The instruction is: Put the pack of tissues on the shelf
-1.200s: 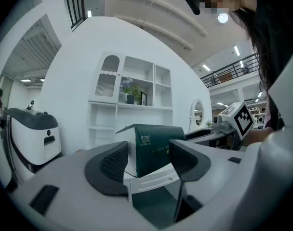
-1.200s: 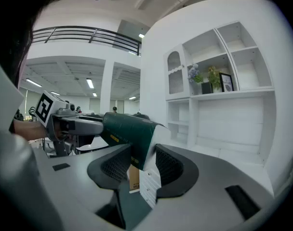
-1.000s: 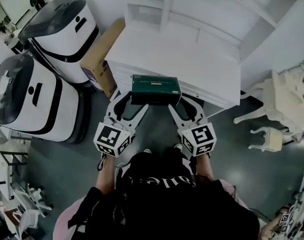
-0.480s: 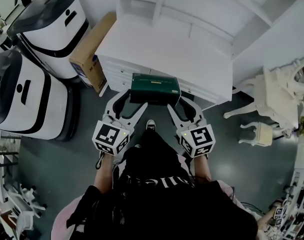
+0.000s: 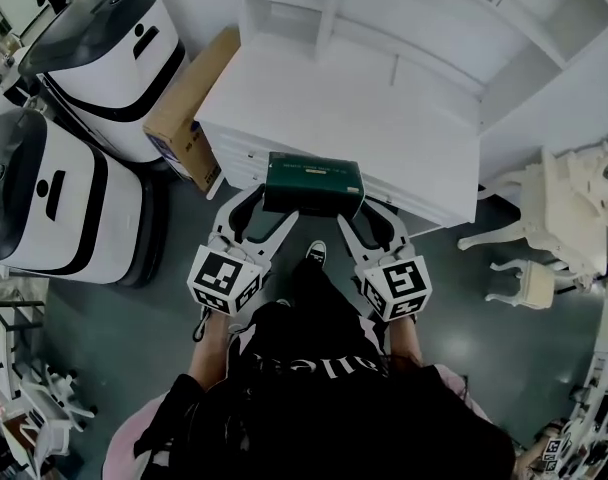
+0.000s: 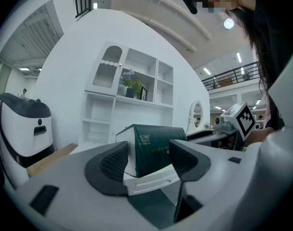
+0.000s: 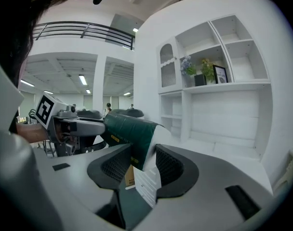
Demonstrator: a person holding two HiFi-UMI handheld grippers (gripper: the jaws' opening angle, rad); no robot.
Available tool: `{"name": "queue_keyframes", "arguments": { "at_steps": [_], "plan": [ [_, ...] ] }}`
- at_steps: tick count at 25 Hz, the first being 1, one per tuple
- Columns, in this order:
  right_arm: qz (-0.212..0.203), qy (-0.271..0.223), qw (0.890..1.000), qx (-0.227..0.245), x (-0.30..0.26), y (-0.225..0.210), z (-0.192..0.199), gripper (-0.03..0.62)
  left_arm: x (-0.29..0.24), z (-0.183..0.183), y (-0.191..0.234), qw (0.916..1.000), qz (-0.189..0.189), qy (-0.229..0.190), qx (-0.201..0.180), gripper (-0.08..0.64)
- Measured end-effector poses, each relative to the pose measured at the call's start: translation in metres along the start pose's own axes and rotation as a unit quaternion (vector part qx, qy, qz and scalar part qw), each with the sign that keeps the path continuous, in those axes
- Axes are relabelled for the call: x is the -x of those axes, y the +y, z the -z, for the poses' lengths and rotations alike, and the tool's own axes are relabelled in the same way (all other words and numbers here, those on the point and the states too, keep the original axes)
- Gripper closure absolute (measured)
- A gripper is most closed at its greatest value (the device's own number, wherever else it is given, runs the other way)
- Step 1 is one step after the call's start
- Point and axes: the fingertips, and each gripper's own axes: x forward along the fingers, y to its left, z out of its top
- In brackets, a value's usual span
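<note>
The left claw and the right claw carry together a dark green pack of tissues. Each claw is closed on one end of it: the left on the left end, the right on the right end. The pack is in the air, lying flat, over the front edge of the white table. The white shelf stands behind the table, apart from the pack. A cardboard box leans beside the table at the left.
</note>
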Motion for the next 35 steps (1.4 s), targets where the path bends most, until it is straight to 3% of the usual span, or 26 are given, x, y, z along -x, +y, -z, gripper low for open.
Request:
{"name": "queue_keyframes", "arguments": {
  "at_steps": [19, 35],
  "plan": [
    [0.013, -0.027, 1.0, -0.006, -0.094, -0.194, -0.049, 0.403, -0.214, -0.044, 0.055, 0.9995, 0.014, 0.01, -0.028, 0.293],
    [0.069, -0.044, 0.997, -0.007, -0.089, -0.281, -0.065, 0.403, -0.304, -0.066, 0.038, 0.997, 0.065, 0.005, -0.042, 0.293]
  ]
}}
